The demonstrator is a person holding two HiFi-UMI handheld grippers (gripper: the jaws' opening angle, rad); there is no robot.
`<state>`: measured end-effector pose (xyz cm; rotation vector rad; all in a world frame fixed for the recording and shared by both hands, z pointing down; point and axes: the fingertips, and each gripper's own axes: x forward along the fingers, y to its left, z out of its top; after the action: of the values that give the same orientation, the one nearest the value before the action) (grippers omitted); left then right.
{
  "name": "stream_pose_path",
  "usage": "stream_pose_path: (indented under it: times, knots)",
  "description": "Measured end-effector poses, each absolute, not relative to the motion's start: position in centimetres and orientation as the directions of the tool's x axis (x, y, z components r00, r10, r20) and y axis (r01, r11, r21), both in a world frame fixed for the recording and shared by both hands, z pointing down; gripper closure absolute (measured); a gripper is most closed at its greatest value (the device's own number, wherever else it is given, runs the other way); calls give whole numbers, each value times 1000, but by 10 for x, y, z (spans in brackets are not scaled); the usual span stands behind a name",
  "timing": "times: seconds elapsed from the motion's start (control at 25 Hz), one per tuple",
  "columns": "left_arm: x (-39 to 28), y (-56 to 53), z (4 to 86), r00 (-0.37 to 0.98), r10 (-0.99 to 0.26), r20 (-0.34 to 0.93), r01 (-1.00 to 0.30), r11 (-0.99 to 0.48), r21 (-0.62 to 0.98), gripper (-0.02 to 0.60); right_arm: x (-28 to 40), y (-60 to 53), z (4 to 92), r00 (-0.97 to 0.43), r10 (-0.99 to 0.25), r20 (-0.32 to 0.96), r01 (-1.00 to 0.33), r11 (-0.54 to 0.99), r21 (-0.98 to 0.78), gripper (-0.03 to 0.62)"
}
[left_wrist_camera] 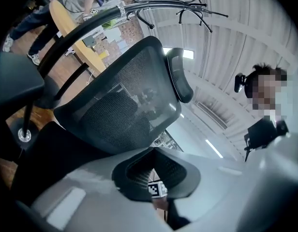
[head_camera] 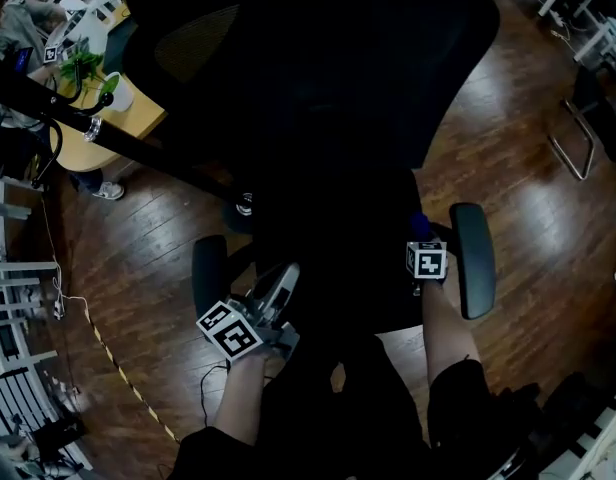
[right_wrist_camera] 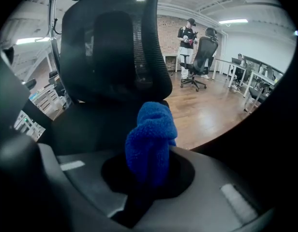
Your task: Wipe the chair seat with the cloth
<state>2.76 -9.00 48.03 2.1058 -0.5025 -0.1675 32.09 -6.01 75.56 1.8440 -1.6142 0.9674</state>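
A black office chair fills the middle of the head view, its dark seat [head_camera: 333,268] between two armrests [head_camera: 209,273] [head_camera: 473,258]. My right gripper [head_camera: 420,236] hovers over the seat's right side, shut on a blue fluffy cloth [head_camera: 418,225]. In the right gripper view the bunched cloth [right_wrist_camera: 151,139] sticks up from my right gripper [right_wrist_camera: 149,175], facing the backrest [right_wrist_camera: 115,47]. My left gripper [head_camera: 286,276] is at the seat's front left, above it. In the left gripper view, my left gripper [left_wrist_camera: 156,180] looks shut and empty, pointed at the mesh backrest [left_wrist_camera: 125,105].
Dark wooden floor [head_camera: 528,198] surrounds the chair. A round wooden table [head_camera: 113,128] with a plant and a black pole [head_camera: 138,148] stand at the left. A metal chair frame [head_camera: 578,143] is at the right. People and another chair [right_wrist_camera: 202,57] are far behind.
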Motion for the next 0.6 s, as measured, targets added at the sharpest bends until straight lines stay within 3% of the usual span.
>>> stream_pose_path:
  times: [0.28, 0.6]
  knots:
    - [19, -80, 471, 899, -435, 44, -274, -483, 831, 580, 310, -63, 751, 30, -614, 789, -971, -204, -122, 559]
    - [-25, -78, 459, 852, -524, 22, -312, -473, 824, 580, 152, -110, 746, -222, -577, 786, -974, 87, -211, 559]
